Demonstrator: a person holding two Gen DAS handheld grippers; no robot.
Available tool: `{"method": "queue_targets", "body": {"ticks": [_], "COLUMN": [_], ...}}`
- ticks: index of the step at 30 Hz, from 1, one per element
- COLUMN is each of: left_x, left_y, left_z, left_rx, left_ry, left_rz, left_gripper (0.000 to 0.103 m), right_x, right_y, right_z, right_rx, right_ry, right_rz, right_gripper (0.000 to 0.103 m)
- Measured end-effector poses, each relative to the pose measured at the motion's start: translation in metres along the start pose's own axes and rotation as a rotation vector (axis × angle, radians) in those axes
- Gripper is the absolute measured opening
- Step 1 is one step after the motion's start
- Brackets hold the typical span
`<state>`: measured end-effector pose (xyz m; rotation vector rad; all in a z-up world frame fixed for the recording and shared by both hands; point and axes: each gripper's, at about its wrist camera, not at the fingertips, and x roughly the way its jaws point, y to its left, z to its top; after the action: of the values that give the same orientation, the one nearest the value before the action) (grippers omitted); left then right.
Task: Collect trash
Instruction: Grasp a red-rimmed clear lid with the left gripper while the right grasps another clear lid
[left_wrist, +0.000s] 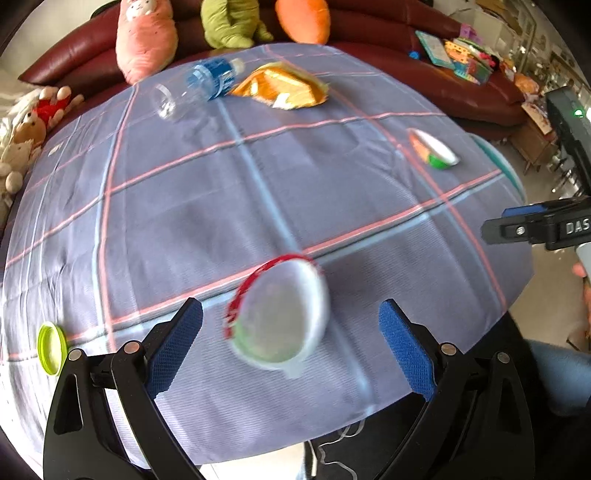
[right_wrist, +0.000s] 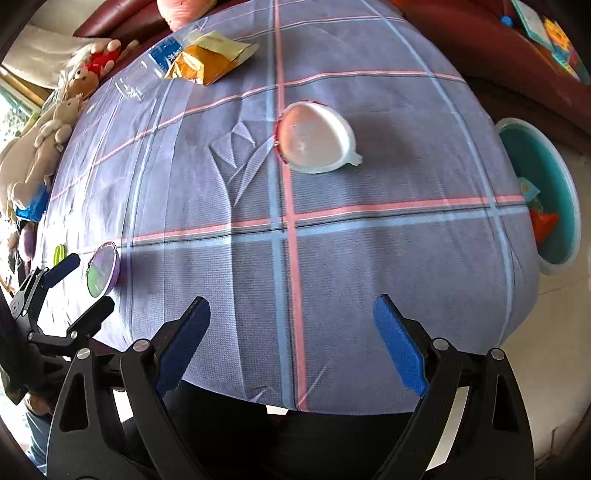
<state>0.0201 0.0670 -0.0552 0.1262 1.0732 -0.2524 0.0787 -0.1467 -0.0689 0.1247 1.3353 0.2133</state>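
The small lidded cup (left_wrist: 277, 317) lies tipped on its side on the plaid-covered counter (left_wrist: 221, 184), right between the spread pads of the left tool (left_wrist: 291, 347), which isn't touching it, so open with nothing gripped. The right tool (right_wrist: 291, 343) gapes wide too, empty. Further from that cup sit another tipped cup (right_wrist: 314, 140), an orange snack bag (left_wrist: 280, 86) touching a clear bottle (left_wrist: 199, 86), and a teal bin (right_wrist: 543, 192) off the counter's edge.

A checked cloth (left_wrist: 258, 192) covers the table. Behind it, at 12 o'clock, a maroon sofa (left_wrist: 388, 48) holds 3 plush toys (left_wrist: 146, 37) and books (left_wrist: 436, 48).
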Motion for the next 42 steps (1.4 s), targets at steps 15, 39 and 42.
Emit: {"method": "queue_targets", "body": {"ticks": [15,39,42], "left_x": [0.012,0.03,0.032], "left_y": [0.008,0.001,0.003], "left_z": [-0.005,0.048,0.054], "left_rx": [0.021,-0.094,-0.103], "left_ry": [0.005,-0.049,-0.056], "left_rz": [-0.001,-0.087,-0.093], "left_gripper": [0.083,0.056,0.056], "right_x": [0.014,0.01,0.011], "right_y": [0.006,-0.017,-0.016], "right_z": [0.007,0.059,0.073], "right_rx": [-0.023,-0.014,-0.012], "right_ry": [0.028,-0.017,-0.029], "right_rz": [-0.044,-0.078,-0.058], "right_gripper": [0.086,0.086,0.086]}}
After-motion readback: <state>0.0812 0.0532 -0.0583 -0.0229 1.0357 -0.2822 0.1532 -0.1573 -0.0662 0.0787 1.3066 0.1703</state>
